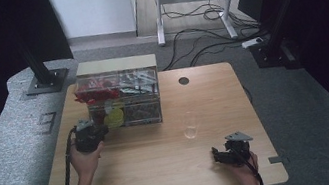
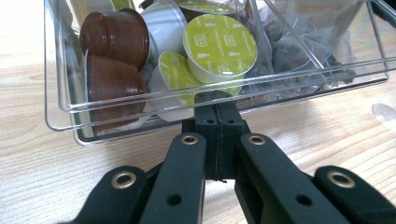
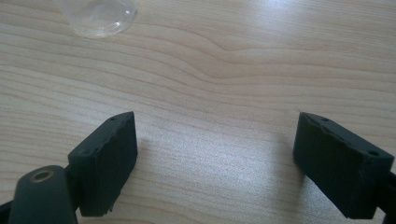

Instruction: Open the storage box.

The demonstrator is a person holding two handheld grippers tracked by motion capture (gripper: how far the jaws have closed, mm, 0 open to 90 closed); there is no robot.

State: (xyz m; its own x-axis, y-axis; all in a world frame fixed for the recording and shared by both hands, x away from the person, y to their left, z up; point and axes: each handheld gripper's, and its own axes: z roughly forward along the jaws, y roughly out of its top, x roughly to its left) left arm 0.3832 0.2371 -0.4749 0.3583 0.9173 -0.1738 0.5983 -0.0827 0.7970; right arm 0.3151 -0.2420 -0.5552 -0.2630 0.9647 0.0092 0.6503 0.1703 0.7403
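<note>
Left gripper point(image 2: 215, 100) clenched at clear drawer's point(image 2: 63, 114) front lip, nothing visibly between the jaws.
Drawer pulled out of organizer point(image 1: 118, 87), holds coffee capsules point(image 2: 219, 46); right gripper point(image 3: 215, 158) released, over bare table point(image 1: 163, 158) near glass point(image 1: 189, 124).

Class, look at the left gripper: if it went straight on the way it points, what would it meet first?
Probably the clear drawer's front wall; the shut left gripper is already at it, capsules just behind.

Clear plastic on pale wood
Glossy see-through drawer point(image 2: 65, 112) rests on the matt grained wooden table point(image 2: 28, 154); the capsules point(image 2: 219, 44) inside have shiny foil lids.
</note>
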